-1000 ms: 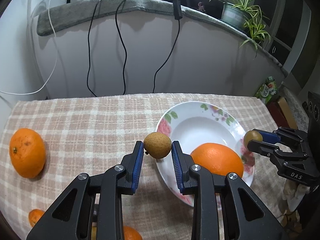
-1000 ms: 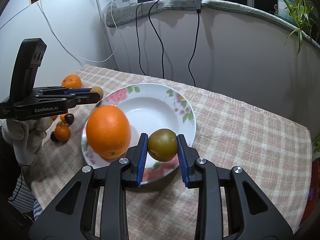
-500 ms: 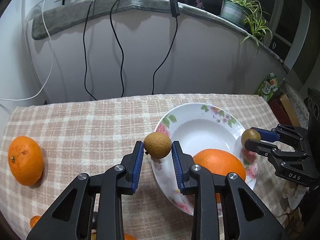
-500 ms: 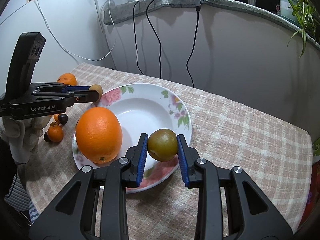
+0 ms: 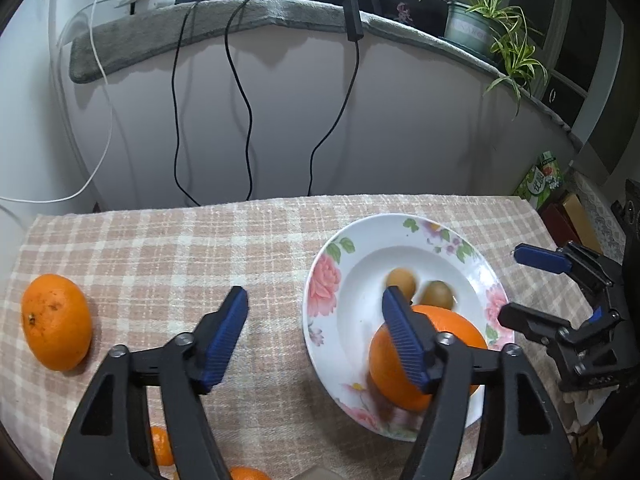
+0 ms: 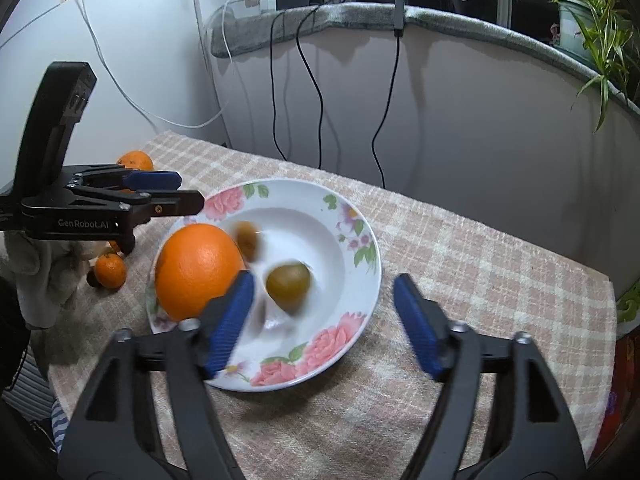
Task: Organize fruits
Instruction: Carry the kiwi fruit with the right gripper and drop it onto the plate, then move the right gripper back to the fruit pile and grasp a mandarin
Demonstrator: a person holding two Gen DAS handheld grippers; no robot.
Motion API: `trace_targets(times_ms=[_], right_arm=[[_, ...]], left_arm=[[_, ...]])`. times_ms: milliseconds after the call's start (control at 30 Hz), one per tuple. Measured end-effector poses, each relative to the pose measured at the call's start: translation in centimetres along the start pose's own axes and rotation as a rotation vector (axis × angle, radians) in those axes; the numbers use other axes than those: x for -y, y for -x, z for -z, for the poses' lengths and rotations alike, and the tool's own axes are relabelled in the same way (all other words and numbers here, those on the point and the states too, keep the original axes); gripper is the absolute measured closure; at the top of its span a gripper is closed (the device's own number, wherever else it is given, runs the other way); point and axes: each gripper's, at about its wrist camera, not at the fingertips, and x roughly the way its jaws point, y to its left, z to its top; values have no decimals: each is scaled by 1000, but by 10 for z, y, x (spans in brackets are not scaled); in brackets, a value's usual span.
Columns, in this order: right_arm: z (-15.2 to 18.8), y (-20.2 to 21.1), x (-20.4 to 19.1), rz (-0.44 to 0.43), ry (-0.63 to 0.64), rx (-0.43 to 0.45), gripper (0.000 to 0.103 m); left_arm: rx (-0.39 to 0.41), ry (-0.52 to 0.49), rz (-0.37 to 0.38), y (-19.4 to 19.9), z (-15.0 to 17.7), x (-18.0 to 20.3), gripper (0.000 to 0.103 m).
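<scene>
In the left wrist view, an orange (image 5: 56,322) lies at the far left on the checked surface (image 5: 168,248), well apart from the tongs. Two small mandarins (image 5: 162,446) peek out at the bottom edge, behind the left tongs' arms. The left tongs (image 5: 316,320) fill the lower middle; their jaws have just been opening and stand released, with nothing between them but cloth and the plate's left rim. The floral plate (image 5: 324,288) sits right of centre. In it, a tan fruit (image 5: 400,280) and a greenish fruit (image 5: 438,294), both blurred, lie just beyond the right blue pad, and a big orange (image 5: 460,332) lies partly behind that pad. At the right edge the right tongs (image 5: 520,284) stand released beside the plate rim.

In the right wrist view, the left tongs (image 6: 188,190) reach in from the left, above the plate's rim; a gloved hand (image 6: 36,272) shows below them. The big orange (image 6: 198,270) fills the plate's (image 6: 360,280) left side, the tan fruit (image 6: 246,238) just beside it, the greenish fruit (image 6: 288,284) in the middle. The right tongs (image 6: 324,300), lower centre, have just been opening and are released, and the greenish fruit lies beyond and between their pads, untouched.
</scene>
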Motion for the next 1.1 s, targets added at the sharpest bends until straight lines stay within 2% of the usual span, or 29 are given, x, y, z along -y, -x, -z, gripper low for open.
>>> trace_targets(times_ms=[133, 233, 633, 1100], right_arm=[[-2, 5, -3, 6, 10, 22, 12], [-3, 6, -6, 14, 22, 24, 12], [-3, 16, -16, 17, 37, 27, 12], [-5, 42, -52, -25, 88, 65, 12]], left_arm=[[8, 1, 1, 2, 0, 1, 27], [13, -6, -1, 5, 1, 2, 23], [40, 2, -6, 22, 4, 1, 23], [104, 50, -64, 72, 21, -27, 23]])
